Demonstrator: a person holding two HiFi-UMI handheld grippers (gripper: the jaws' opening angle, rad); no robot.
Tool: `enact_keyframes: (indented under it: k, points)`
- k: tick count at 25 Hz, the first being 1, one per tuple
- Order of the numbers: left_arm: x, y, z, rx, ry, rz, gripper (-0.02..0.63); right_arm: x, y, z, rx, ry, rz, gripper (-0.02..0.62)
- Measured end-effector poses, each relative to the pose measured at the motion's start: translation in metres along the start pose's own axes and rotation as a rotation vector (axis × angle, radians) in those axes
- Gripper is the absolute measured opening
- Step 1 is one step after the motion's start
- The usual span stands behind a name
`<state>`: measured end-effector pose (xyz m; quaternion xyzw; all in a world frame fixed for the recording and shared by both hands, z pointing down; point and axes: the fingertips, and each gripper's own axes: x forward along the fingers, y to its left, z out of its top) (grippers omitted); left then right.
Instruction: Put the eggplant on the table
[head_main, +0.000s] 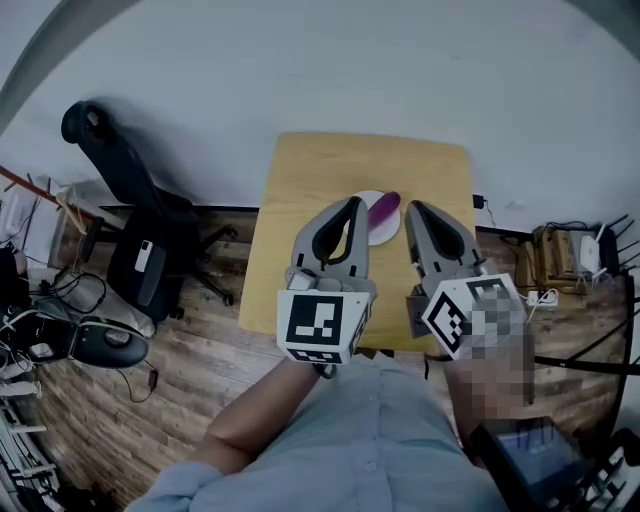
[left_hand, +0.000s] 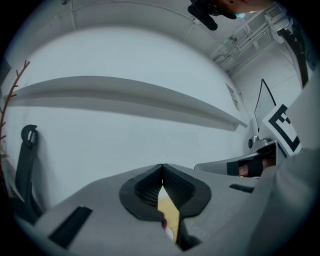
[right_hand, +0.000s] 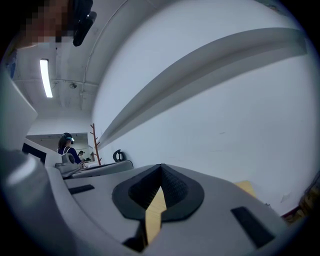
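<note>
A purple eggplant (head_main: 384, 209) lies on a white plate (head_main: 384, 234) near the middle of a small wooden table (head_main: 300, 190). Both grippers are held up over the table's near half, pointing away from me. The left gripper (head_main: 355, 203) sits just left of the plate with its tips together and nothing between them. The right gripper (head_main: 410, 207) sits just right of the eggplant, also shut and empty. In the left gripper view the left gripper (left_hand: 162, 166) shows a sliver of table (left_hand: 170, 212) below its shut tips. In the right gripper view the right gripper (right_hand: 161, 166) is likewise shut, over a sliver of table (right_hand: 155, 210).
A black office chair (head_main: 140, 220) stands left of the table on the wood floor (head_main: 190, 390). Cables and devices (head_main: 95, 340) lie at far left, a power strip and boxes (head_main: 560, 260) at right. A white wall (head_main: 400, 70) runs behind. A person (right_hand: 66, 145) stands far off.
</note>
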<state>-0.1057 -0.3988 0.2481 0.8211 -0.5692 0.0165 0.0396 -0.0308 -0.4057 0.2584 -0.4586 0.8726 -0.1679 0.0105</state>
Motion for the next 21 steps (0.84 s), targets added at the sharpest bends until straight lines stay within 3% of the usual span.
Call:
enact_keyframes:
  k: [21]
  points:
    - [0.016, -0.009, 0.001, 0.007, -0.002, -0.016, 0.006, 0.003, -0.009, 0.002, -0.033, -0.006, 0.0, 0.0]
